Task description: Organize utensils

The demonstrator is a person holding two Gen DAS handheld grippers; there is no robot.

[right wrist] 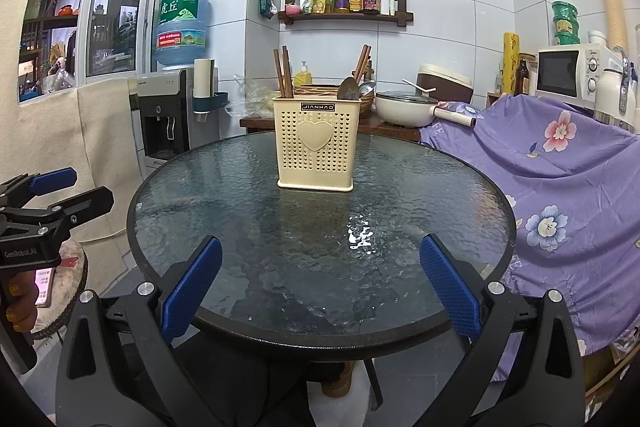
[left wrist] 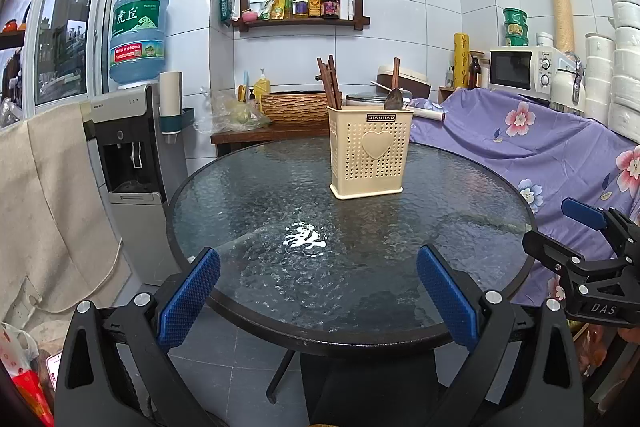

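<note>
A cream perforated utensil holder [left wrist: 370, 153] with a heart on its front stands upright on the far half of the round glass table [left wrist: 256, 211]. It also shows in the right wrist view [right wrist: 316, 143]. Brown chopsticks [left wrist: 330, 83] stand in its left side, one more at the right, and a dark spoon [left wrist: 394, 99] leans in the right side. My left gripper [left wrist: 318, 287] is open and empty over the table's near edge. My right gripper [right wrist: 320, 283] is open and empty over the near edge too, to the right of the left one.
A water dispenser [left wrist: 132, 155] stands left of the table. A purple flowered cloth [left wrist: 532, 147] covers the counter at the right, with a microwave [left wrist: 516, 69] behind it. A low wooden side table [right wrist: 384, 127] with a pot and a basket stands behind the glass table.
</note>
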